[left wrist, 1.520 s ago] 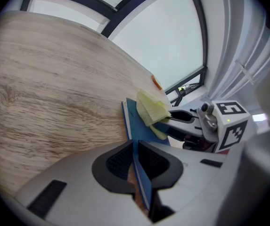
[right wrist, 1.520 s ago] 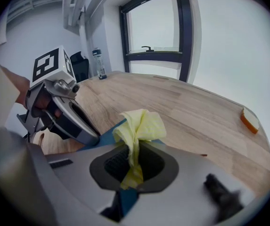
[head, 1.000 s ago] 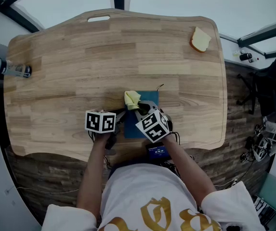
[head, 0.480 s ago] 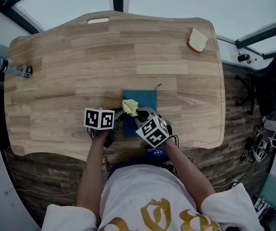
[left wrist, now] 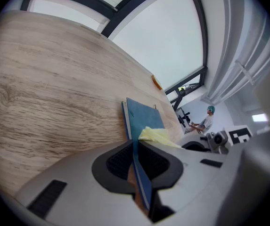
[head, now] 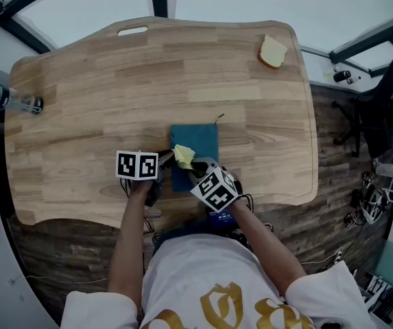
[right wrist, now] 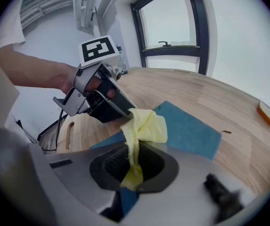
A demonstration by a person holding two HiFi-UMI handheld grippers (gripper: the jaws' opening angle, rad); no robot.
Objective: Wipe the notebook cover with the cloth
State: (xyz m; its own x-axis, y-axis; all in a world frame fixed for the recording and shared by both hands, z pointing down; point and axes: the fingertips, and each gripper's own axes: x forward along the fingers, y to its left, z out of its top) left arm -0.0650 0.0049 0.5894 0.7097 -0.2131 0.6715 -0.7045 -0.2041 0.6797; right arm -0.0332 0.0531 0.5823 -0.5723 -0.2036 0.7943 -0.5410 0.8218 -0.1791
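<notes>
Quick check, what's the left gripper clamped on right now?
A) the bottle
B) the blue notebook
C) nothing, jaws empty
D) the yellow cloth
B: in the left gripper view, the left gripper has its jaws closed on the edge of the blue notebook, which runs between the two pads. The yellow cloth is pinched in the right gripper instead.
</notes>
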